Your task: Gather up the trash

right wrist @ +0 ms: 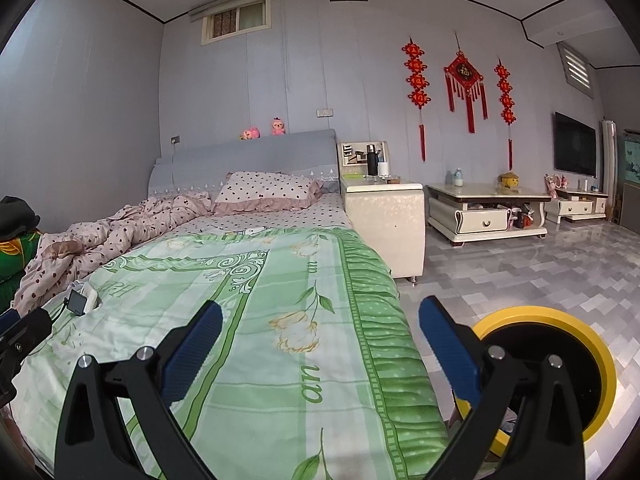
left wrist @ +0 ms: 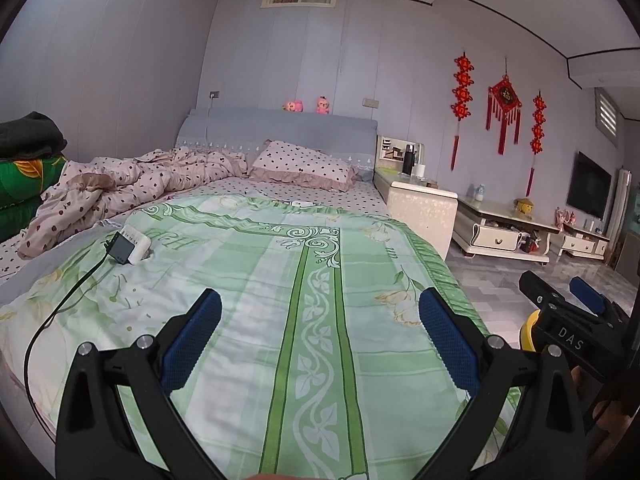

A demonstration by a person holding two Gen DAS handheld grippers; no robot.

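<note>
Scanning left to right: a white power strip with a black adapter (left wrist: pixel 129 245) sits on the green bedspread (left wrist: pixel 280 300), not obvious trash. Our left gripper (left wrist: pixel 320 340) and right gripper (right wrist: pixel 320 340) both gape wide, holding nothing. The yellow-rimmed bin (right wrist: pixel 560 360) waits on the floor beside the bed; we can't spot litter, so sweep slowly.

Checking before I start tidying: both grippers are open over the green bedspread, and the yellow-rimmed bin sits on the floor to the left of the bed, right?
Not quite. The yellow-rimmed bin sits on the floor to the right of the bed, as the right wrist view shows. The left gripper and right gripper are indeed open.
</note>
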